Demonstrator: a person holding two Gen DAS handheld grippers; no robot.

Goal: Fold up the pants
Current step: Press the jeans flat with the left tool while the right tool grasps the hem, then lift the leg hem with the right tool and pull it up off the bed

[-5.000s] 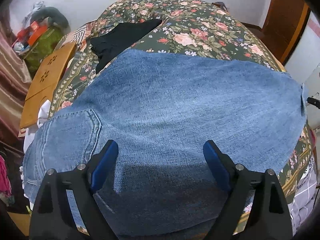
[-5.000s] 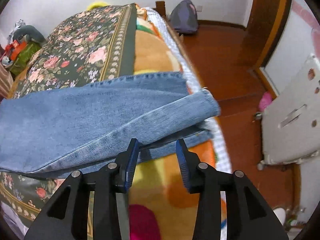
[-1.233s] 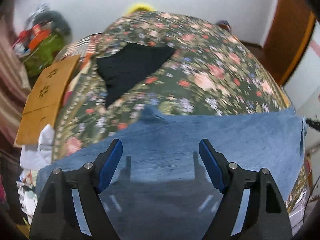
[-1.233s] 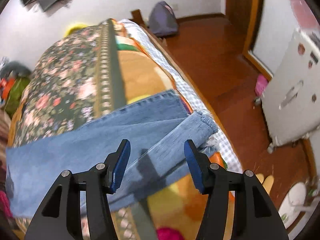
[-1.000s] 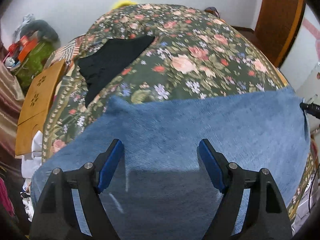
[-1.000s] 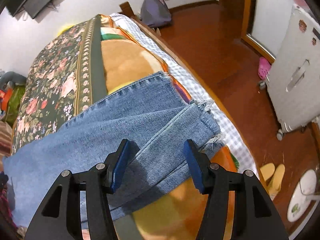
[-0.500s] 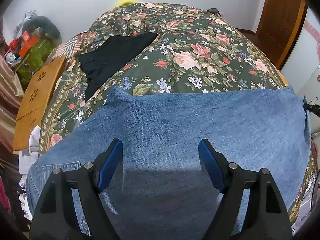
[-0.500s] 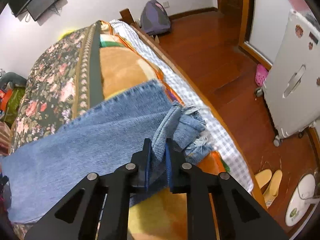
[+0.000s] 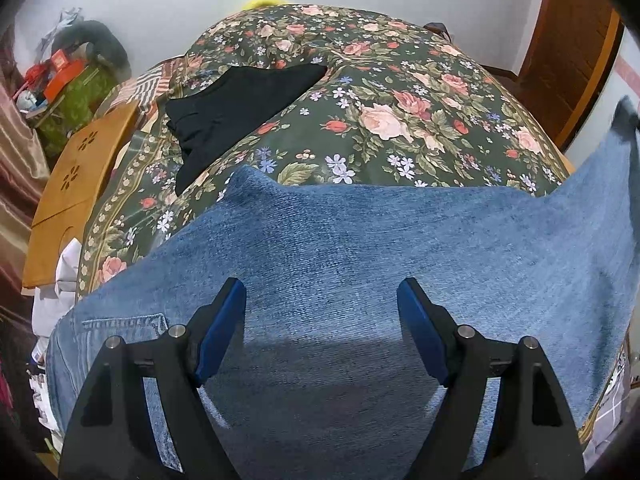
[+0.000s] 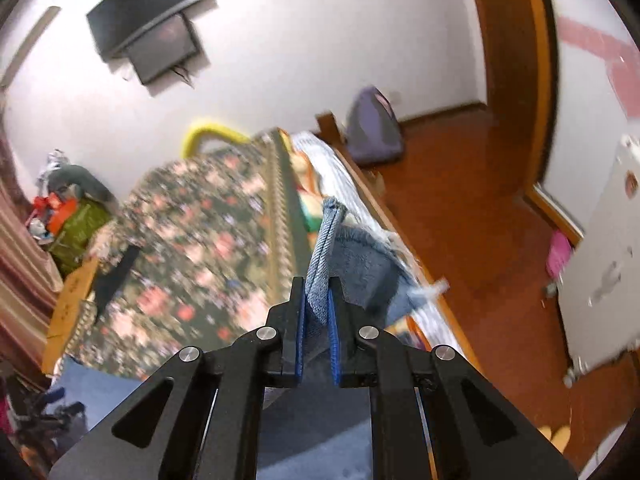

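Right gripper (image 10: 317, 308) has lifted since a second ago; its jaws have just been closing and now pinch the jeans' (image 9: 360, 248) leg hem, fabric bunched between the pads, raised off the bed. Left gripper (image 9: 322, 312) hovers over the seat end, jaws wide apart, nothing held. Jeans lie across the near floral bedspread (image 9: 380, 92), right end pulled upward.

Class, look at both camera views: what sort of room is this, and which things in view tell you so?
Most likely a lived-in bedroom: jeans are spread on a bed with a floral bedspread, a television hangs on the wall, and a backpack sits on the wooden floor.
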